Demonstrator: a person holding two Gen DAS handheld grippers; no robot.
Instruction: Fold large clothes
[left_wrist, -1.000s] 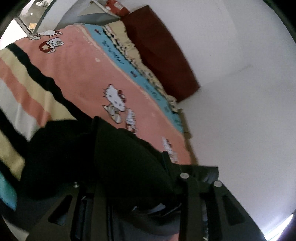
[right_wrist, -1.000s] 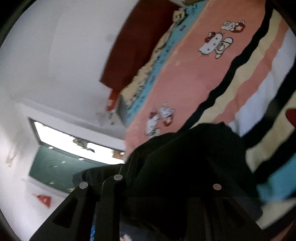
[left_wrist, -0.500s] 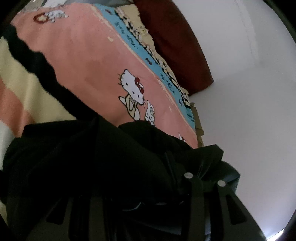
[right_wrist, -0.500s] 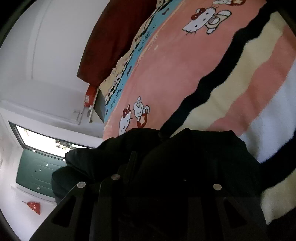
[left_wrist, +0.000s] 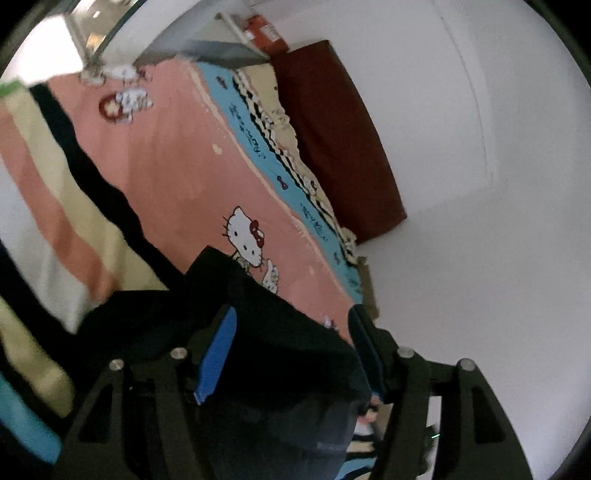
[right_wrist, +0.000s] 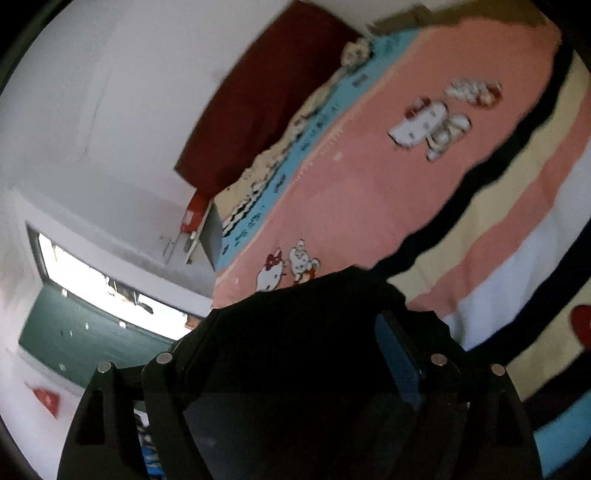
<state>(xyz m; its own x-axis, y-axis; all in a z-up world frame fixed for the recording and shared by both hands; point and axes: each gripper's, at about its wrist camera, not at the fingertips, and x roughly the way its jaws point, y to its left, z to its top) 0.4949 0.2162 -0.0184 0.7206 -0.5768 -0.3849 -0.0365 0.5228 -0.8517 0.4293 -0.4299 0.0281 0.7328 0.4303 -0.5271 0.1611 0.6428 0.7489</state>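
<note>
Left wrist view: left gripper (left_wrist: 291, 332) with fingers spread wide; blue pad (left_wrist: 216, 360) of one finger exposed. The black garment (left_wrist: 266, 332) lies in the gap between the fingers and spills past their tips toward the far side, resting on the bed (left_wrist: 159, 166). Neither finger is seen pressing the fabric; contact with the far finger cannot be resolved.

Right wrist view: right gripper (right_wrist: 295, 339) also spread. The black garment (right_wrist: 314, 332) fills the space between its fingers and covers most of the near finger; dark blue pad (right_wrist: 399, 362) of the other finger shows at the cloth's edge. Whether fabric touches that pad cannot be told.

Bed cover: pink field with cartoon cat prints (left_wrist: 245, 236), black, cream and white wavy stripes. Dark red headboard (left_wrist: 340, 136) at the far edge against the white wall (left_wrist: 498, 221). Window (right_wrist: 110, 284) visible in the right view.
</note>
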